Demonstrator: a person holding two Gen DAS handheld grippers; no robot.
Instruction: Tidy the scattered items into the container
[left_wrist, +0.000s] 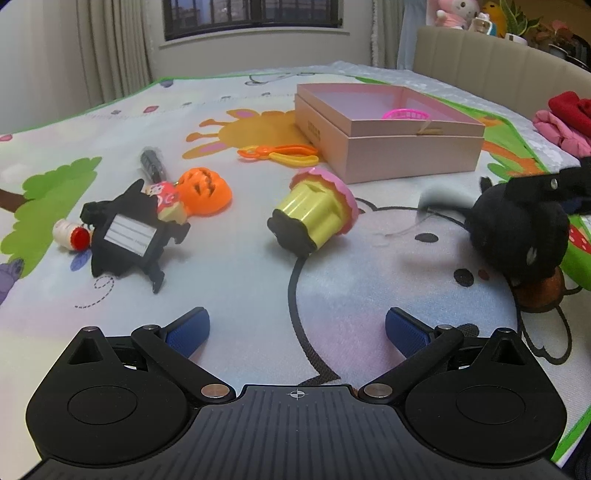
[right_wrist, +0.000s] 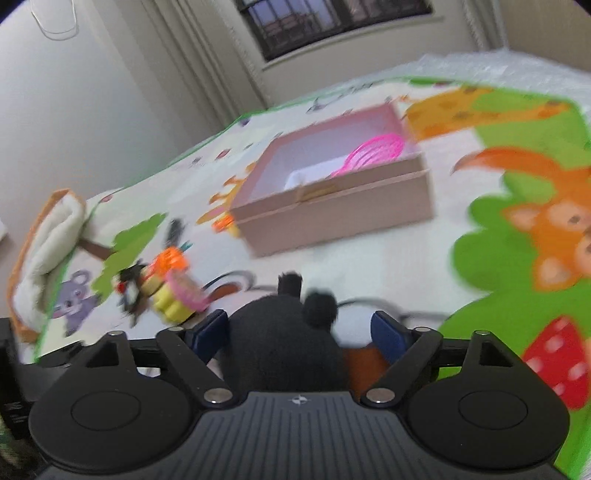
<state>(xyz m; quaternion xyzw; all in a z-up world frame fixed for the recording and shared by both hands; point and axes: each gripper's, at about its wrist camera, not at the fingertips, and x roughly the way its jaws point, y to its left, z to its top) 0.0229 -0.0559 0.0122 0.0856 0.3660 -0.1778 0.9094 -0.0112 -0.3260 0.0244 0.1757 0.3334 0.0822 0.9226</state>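
Black plush (right_wrist: 284, 343) sits btwn right gripper (right_wrist: 299, 328) fingers, jaws apart, not clamped yet; pink box (right_wrist: 332, 210) dead ahead, beyond it; left gripper (left_wrist: 297, 332) spread wide, empty, farther off.

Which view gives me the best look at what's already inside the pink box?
Right wrist view: it looks down into the pink box, showing the pink basket and the box floor, though blurred. Left wrist view is sharper but low; only the basket's rim shows above the wall.
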